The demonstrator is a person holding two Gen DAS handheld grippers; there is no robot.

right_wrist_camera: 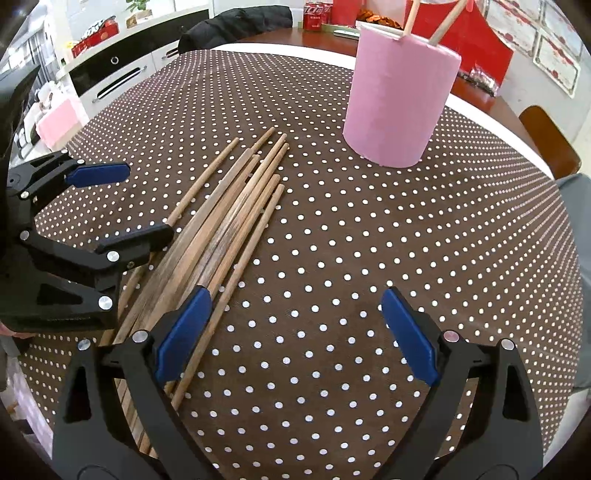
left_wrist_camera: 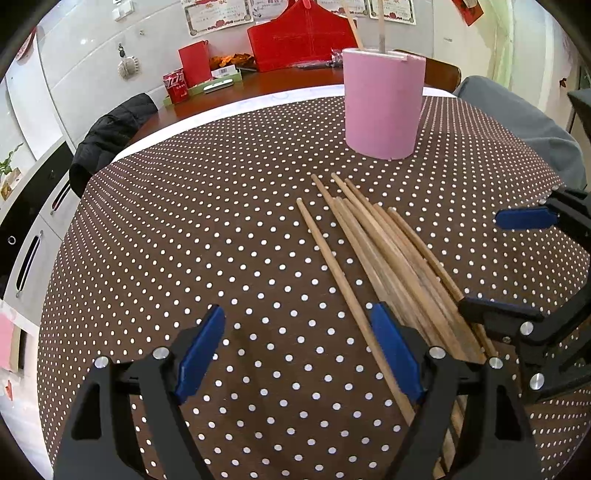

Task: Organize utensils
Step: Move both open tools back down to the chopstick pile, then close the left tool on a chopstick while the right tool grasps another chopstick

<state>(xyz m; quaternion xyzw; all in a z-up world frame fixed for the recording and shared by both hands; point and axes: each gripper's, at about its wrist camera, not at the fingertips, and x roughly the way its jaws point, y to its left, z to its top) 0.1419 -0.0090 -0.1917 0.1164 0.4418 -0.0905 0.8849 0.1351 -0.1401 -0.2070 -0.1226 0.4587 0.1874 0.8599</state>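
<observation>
Two chopsticks [left_wrist_camera: 381,35] already stand in the pink holder [left_wrist_camera: 384,107], which tells us where the rest belong. The loose chopsticks [left_wrist_camera: 384,254] lie in a fan on the dotted counter [left_wrist_camera: 221,240], just in front of the holder, with their thin tips pointing toward it. We judge that this layout keeps each lift short: pick a stick by its near end, tip it up, and drop it in.

Our left claw [left_wrist_camera: 299,354] hangs spread wide above the counter on the near side of the fan from the holder, gripping nothing. Its right pad sits over the stick that lies apart at the fan's left edge. Our right claw [right_wrist_camera: 295,332] is likewise wide open and empty, on the opposite flank of the fan. We read both as poised to choose a stick, with no grasp yet begun.

From the left wrist we see the holder's rim almost side-on and the right claw reaching in beyond the fan's far side; its lower finger seems to rest near the thick ends, though the angle makes contact hard to judge. The right wrist view looks more steeply down on the same fan [right_wrist_camera: 236,218], so the splayed tips separate more clearly. It also shows the left claw [right_wrist_camera: 136,203] from outside, jaws well apart, and the two standing sticks leaning outward from the holder [right_wrist_camera: 399,99].
</observation>
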